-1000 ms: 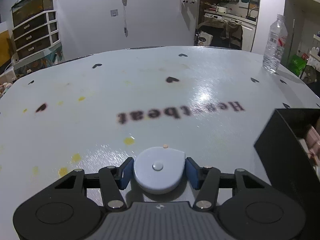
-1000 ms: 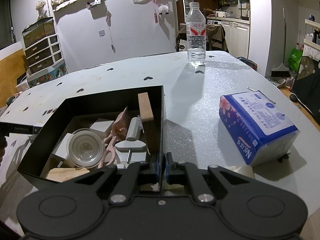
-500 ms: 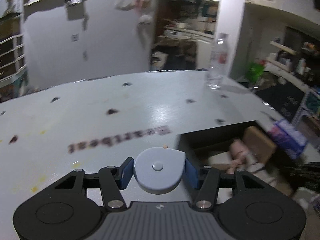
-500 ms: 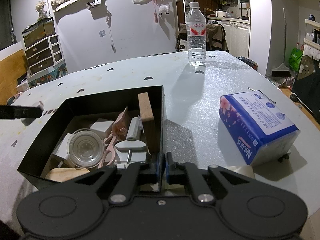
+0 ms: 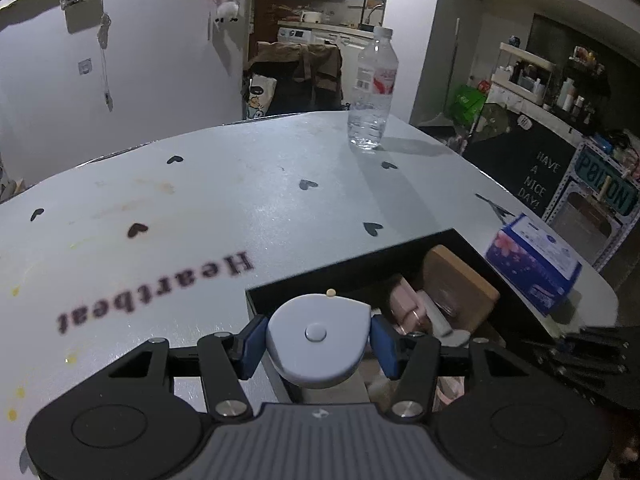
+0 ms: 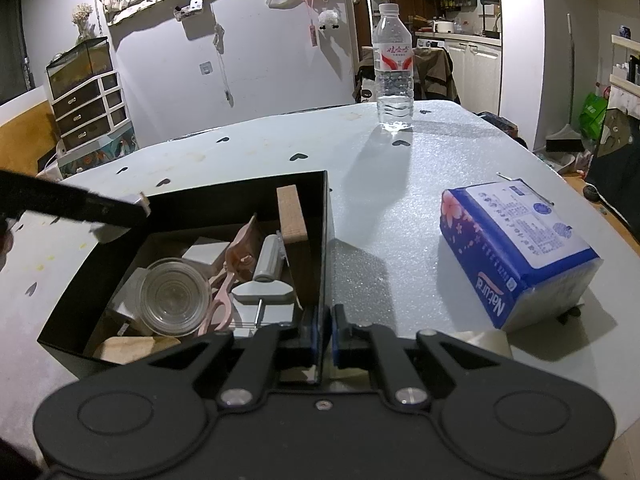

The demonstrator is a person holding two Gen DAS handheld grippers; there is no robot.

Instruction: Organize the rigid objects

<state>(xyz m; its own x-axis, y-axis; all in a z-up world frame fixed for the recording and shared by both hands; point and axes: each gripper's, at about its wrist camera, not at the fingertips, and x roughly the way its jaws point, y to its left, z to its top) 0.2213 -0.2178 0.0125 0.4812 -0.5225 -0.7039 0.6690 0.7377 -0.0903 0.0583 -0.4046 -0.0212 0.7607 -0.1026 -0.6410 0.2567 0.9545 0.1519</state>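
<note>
Box (image 5: 360,276), black and thin-walled, sits on the table (image 5: 240,200) under the left tongs (image 5: 318,340), clenched on a smooth grey-blue rounded case (image 5: 318,340). Right wrist: right tongs (image 6: 325,332) pinch the box wall; release the case low, clear of the glass bowl (image 6: 174,296).

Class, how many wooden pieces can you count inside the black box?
2: an upright wooden block against the box's right wall, and a flat wooden piece at the near left corner. More may lie hidden underneath.

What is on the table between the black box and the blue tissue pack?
Nothing. In the right wrist view, only bare table lies between the black box and the blue tissue pack.
</note>
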